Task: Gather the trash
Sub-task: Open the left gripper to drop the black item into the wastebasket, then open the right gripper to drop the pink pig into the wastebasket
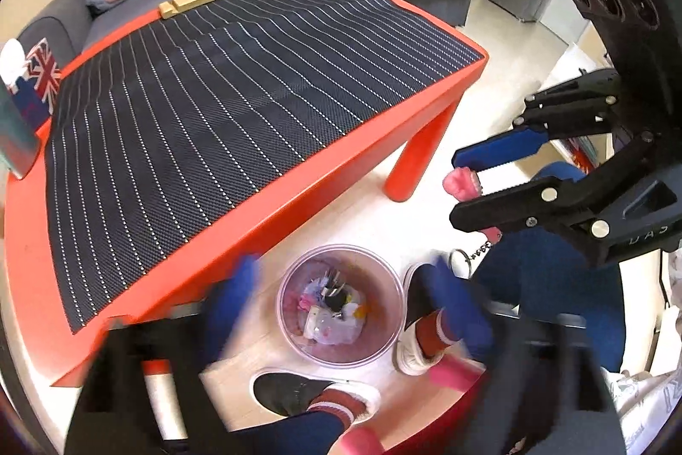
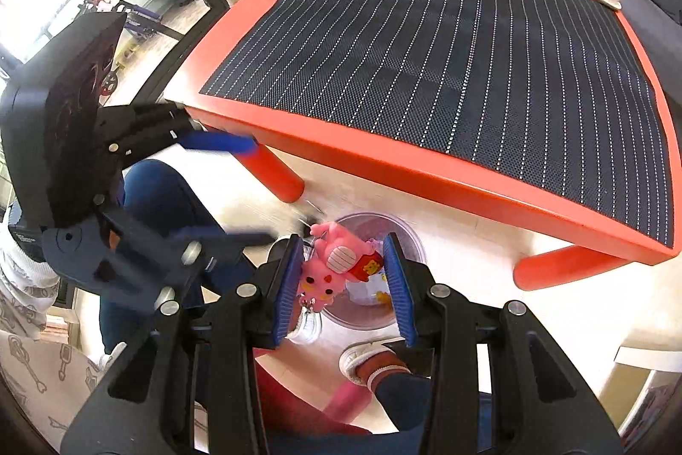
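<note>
- The right gripper [image 2: 343, 276] hangs above the clear trash bin [image 2: 415, 241] on the floor beside the red table [image 2: 426, 173]; its blue pads [image 2: 396, 284] stand apart around a pink toy keychain [image 2: 336, 263], touching loosely at most.
- The left gripper [image 1: 341, 305] is blurred but its fingers look spread, carrying nothing.
- To finish well: keep the toy centred over the bin mouth, widen the fingers fully, and watch that the chain does not snag a pad.

Right gripper [image 2: 345, 284]: black angular linkage arms, round silver screws at the pivots, blue ribbed pads [image 2: 287, 284] lining the fingers. Left gripper [image 1: 341, 310]: same black frame, blue pads, blurred. Person: dark blue jeans [image 2: 170, 199], rust-red socks with a white band [image 1: 336, 404], black-and-white slip-on shoes [image 1: 290, 391].
</note>
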Available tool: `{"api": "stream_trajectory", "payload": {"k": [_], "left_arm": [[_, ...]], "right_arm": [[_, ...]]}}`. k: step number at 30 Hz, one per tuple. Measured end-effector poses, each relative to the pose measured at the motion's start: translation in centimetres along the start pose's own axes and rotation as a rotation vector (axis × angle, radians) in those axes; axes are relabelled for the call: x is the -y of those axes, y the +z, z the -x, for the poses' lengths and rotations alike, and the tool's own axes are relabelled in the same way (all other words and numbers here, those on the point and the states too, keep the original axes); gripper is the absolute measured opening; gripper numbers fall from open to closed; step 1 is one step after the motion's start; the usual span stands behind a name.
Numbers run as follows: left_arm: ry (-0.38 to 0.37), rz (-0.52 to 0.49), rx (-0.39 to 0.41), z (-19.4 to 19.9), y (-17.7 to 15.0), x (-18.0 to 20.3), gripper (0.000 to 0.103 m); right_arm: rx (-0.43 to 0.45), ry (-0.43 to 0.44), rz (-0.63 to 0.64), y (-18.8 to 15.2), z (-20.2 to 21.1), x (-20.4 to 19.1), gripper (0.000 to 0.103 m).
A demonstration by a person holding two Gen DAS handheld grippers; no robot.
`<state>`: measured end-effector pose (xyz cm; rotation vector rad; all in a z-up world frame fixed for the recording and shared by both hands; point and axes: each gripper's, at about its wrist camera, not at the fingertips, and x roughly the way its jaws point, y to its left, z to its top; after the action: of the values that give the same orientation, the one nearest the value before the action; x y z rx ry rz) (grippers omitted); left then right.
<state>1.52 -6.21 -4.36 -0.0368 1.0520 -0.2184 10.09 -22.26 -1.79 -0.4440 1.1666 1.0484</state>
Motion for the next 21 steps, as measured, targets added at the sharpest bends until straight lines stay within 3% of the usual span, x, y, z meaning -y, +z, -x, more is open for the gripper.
{"api": "stream_trajectory", "payload": {"k": [21], "left_arm": [[0.002, 0.035, 0.033, 2.0, -0.4, -0.8, 0.095]], "right_arm": [[0.001, 0.0, 0.011, -0.4, -0.1, -0.1, 0.039]]}}
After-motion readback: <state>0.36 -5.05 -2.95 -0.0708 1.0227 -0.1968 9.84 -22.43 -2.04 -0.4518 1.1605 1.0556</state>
